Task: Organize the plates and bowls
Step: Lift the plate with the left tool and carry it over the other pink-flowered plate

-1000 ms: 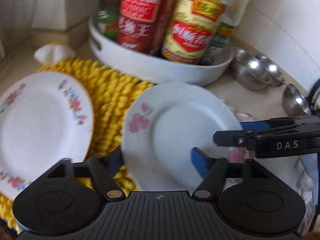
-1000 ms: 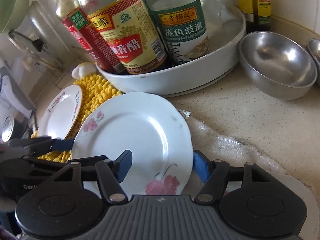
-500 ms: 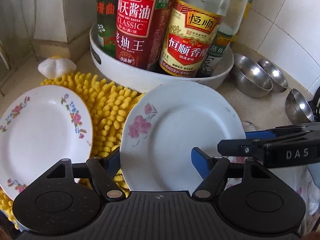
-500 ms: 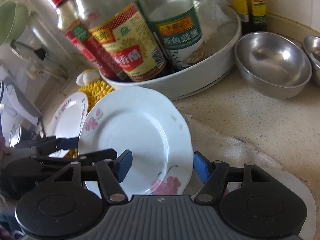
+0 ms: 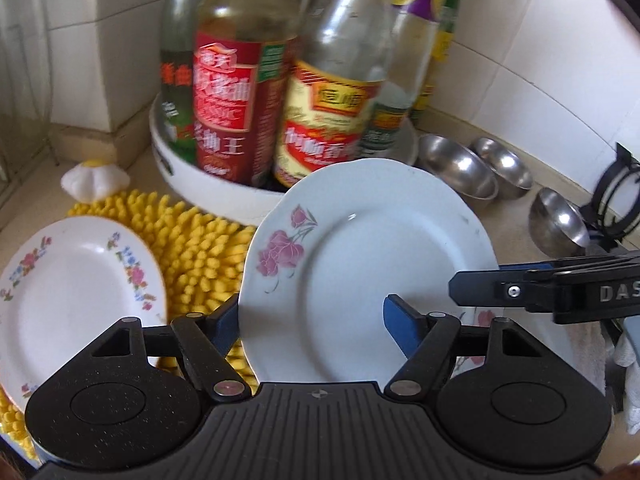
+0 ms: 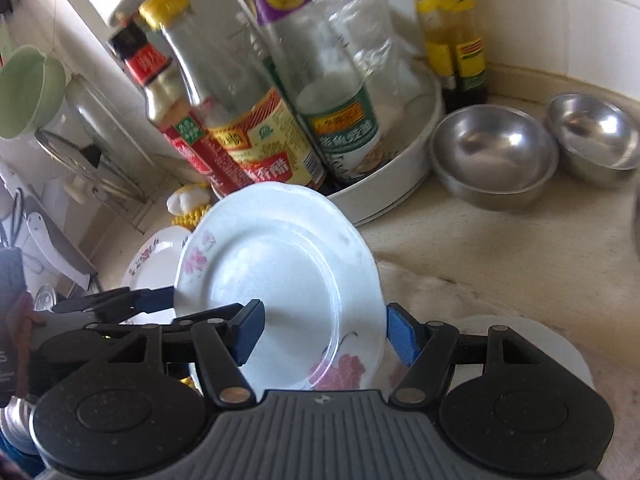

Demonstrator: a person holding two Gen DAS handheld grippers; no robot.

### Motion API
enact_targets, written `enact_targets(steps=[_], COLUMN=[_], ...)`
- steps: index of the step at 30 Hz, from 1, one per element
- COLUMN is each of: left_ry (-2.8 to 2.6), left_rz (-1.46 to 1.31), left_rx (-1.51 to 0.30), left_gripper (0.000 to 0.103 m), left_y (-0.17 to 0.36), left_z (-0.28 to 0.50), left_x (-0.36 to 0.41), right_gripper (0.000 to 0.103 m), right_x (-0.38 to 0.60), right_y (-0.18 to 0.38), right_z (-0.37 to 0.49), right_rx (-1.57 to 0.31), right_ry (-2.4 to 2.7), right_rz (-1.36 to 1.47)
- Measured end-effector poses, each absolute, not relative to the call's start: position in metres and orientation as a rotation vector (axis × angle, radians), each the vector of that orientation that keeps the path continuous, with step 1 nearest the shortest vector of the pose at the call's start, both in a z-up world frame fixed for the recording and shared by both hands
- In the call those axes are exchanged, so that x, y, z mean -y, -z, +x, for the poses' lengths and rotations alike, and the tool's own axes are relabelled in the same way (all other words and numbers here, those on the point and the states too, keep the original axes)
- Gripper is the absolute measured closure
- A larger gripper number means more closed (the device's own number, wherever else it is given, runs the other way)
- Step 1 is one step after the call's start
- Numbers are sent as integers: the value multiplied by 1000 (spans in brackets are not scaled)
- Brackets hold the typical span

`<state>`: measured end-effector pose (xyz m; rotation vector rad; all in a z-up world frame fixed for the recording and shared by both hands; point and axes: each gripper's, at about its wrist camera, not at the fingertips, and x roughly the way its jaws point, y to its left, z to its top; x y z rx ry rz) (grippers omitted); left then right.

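A white plate with pink roses is held up off the counter between both grippers; it also shows in the right wrist view. My left gripper is shut on the plate's left rim, one finger under it and one over it. My right gripper is shut on the opposite rim and appears from the side in the left wrist view. A second floral plate lies on a yellow mat to the left. Three steel bowls stand on the counter at right.
A white round tray of tall sauce bottles stands right behind the plate. A white cloth lies on the counter under the right gripper. Another white plate's edge shows below right. A stove grate is at far right.
The rose plate has risen off the counter between both grippers, tilted up, and now covers the tray's front rim. The bottles look taller as both cameras rose.
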<state>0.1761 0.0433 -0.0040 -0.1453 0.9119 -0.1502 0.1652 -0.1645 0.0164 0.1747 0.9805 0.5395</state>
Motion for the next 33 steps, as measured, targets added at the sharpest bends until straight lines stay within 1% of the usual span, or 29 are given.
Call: enact_targets(steps=[10,22,33], left_ry=[308,438,473], left_rz=[-80,3,47], left_rx=[-918,-947,-978], left_gripper=[24,24,23], left_y=[4,12,27], left_z=[178,174,172], left_x=[3,61,96], right_gripper=[20,20,20], right_x=[212,268,292], right_y=[-27,-19,-7], right_z=[130,96,85], right_rx=[-961,-957,-974], right_ry=[-379,-237,-165], right_rz=[265,341,350])
